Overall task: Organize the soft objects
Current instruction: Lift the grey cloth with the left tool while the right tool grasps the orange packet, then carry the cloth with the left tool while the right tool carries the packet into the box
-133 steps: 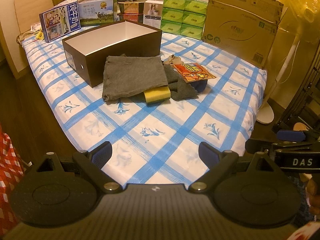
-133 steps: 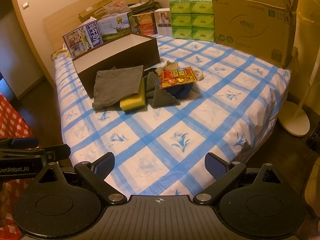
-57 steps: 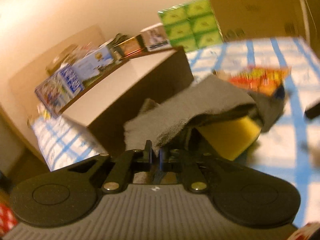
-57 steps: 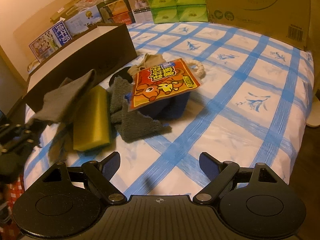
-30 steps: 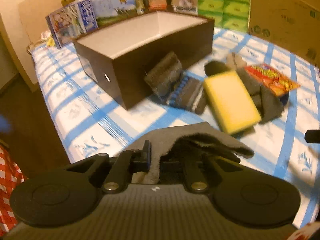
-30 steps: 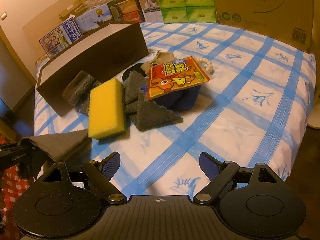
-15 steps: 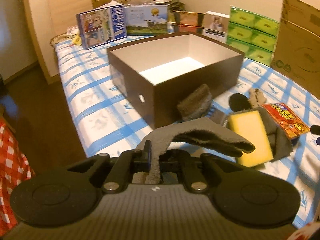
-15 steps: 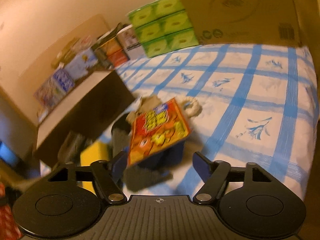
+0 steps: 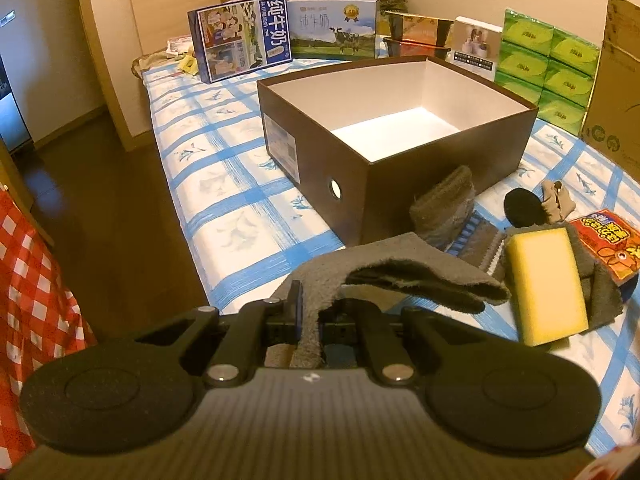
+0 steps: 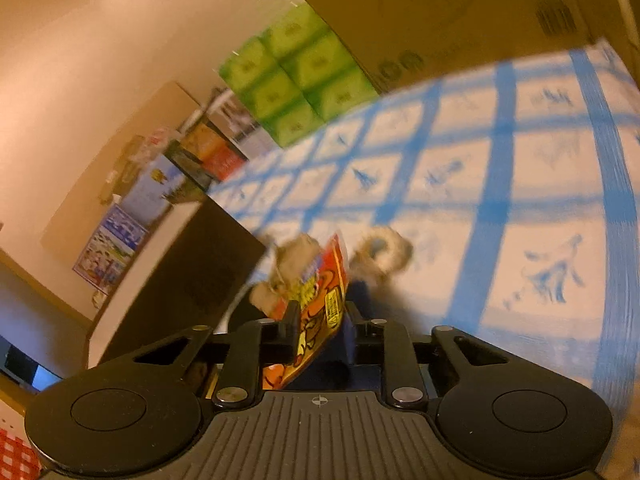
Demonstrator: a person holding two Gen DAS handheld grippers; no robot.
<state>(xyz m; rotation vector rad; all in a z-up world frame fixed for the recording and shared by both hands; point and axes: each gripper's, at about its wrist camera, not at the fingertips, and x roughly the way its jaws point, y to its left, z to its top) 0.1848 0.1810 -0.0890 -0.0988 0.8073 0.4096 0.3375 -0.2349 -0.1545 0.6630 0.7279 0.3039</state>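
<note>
Grey fleecy cloth hangs limp from the left tongs, pinched by one edge; light, floppy, best taken at a hem. Open shoe box waits at twelve o'clock on the bed. Right tongs, just narrowing, pinch a crinkly orange packet: slick, thin. Spongy yellow block lies at three o'clock.

my right wrist view is smeared with motion blur: the green packs at upper centre and the boxes at left show no readable print. the packet hides whatever dark blue thing sits behind it. in my left view the packet is cut by the right edge, and the cloth covers one fingertip.
</note>
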